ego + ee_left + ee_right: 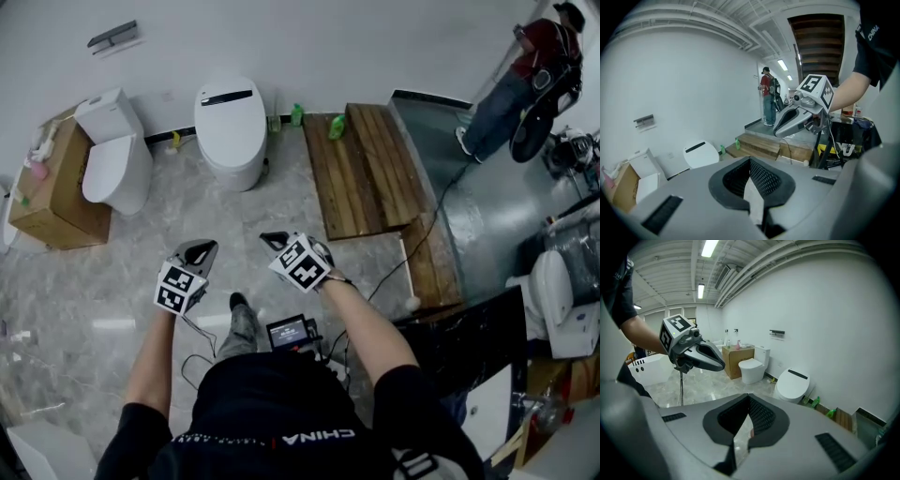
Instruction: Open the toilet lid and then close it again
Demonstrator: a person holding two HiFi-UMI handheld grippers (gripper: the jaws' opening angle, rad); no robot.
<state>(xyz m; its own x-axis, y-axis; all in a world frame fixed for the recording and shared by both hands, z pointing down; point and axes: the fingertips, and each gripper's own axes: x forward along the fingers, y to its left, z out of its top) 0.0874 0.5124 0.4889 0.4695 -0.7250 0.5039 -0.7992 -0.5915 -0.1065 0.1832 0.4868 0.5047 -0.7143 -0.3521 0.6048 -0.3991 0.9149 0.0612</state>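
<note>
Hovering left gripper (199,249), right gripper (274,240), jaws together

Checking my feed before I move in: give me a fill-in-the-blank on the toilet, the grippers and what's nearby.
The lid of the oval toilet is ____.
The left gripper and right gripper are both ____, holding nothing.
The two bottles beside the wooden platform are ____.
Missing words: closed; shut; green.
</note>
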